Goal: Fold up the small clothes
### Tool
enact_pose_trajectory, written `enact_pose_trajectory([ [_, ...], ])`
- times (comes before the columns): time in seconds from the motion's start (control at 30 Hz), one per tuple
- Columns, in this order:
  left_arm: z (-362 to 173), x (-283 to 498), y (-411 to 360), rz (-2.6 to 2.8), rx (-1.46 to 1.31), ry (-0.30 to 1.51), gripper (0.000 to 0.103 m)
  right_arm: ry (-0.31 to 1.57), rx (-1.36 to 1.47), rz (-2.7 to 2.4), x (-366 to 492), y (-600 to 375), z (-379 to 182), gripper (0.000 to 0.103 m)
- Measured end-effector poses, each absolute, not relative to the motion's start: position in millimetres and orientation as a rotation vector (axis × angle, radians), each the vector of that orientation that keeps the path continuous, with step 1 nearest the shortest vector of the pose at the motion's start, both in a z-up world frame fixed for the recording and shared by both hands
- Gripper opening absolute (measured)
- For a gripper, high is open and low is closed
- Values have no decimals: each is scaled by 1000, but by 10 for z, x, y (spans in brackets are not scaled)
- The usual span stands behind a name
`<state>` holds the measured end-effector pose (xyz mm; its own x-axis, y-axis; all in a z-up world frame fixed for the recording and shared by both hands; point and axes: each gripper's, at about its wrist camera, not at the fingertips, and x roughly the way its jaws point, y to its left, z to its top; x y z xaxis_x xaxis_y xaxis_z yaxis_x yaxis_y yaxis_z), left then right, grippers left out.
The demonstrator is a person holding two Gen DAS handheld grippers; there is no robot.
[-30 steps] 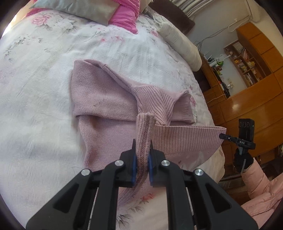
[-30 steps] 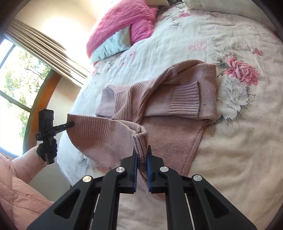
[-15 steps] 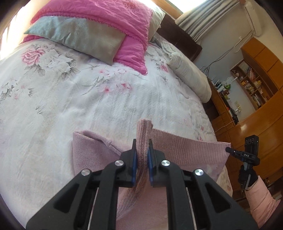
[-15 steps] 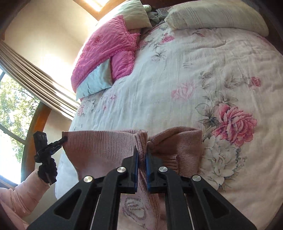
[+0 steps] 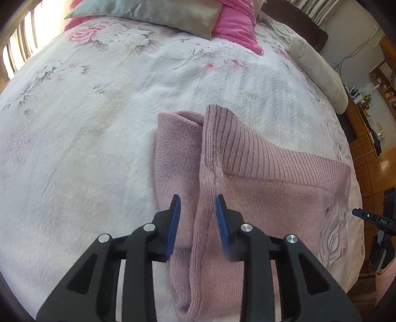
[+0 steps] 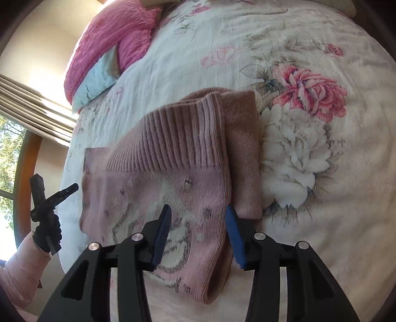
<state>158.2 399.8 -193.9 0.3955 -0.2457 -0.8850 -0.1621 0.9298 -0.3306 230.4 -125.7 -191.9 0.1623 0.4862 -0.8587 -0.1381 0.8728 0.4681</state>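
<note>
Sweater (image 5: 259, 173), pink knit with a ribbed hem, lies folded over itself on the floral bedspread (image 5: 99, 123), near the bed's near edge. In the right wrist view its ribbed band (image 6: 173, 138) runs across the top of the fold, with a pale printed motif below it. The left gripper (image 5: 198, 218) hangs released above the fold's left edge, its blue pads spread to either side of a raised ridge of fabric without pinching it. The right gripper (image 6: 198, 228) is likewise spread wide over the sweater's right edge, grasping nothing. Further up the bed sit a pink quilted pillow (image 6: 111, 37) and a grey-green cushion (image 5: 148, 12) (both well apart from the sweater). A long white bolster (image 5: 319, 69) lies along the far side. Wooden shelving (image 5: 381, 99) stands beyond the bed, and a pink sleeve (image 6: 19, 272) shows at the left of the right wrist view.
</note>
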Motion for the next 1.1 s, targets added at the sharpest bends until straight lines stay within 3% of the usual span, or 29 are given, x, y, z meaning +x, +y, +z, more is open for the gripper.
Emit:
enact_pose_trajectory([
  [0.1, -1957, 1276, 3766, -81, -344, 1220, 33, 1405, 327, 470, 1900, -1250, -2083, 51],
  [0.2, -2113, 1074, 3617, -56, -308, 1260, 34, 1467, 362, 463, 1640, -1229, -2335, 49],
  [0.27, -2238, 1014, 3606, -27, -319, 1281, 34, 1482, 371, 442, 1583, -1195, -2461, 38],
  [0.3, -2283, 1007, 3614, -12, -326, 1287, 34, 1478, 374, 427, 1581, -1202, -2475, 24],
  [0.4, -2301, 994, 3656, 14, -333, 1291, 34, 1462, 428, 407, 1610, -1331, -2363, 11],
  [0.63, -2416, 927, 3739, 21, -338, 1318, 36, 1547, 212, 337, 1586, -1182, -2461, 10],
  [0.83, -2409, 923, 3784, 21, -362, 1331, 36, 1564, 267, 294, 1638, -1167, -2613, 10],
  [0.93, -2289, 934, 3773, 49, -339, 1345, 34, 1565, 313, 310, 1631, -1249, -2515, 18],
  [1.07, -1819, 1015, 3669, 45, -273, 1225, 37, 1447, 470, 337, 1716, -1461, -2167, 53],
  [1.1, -1715, 1059, 3612, 19, -268, 1198, 41, 1426, 513, 341, 1772, -1512, -2124, 54],
])
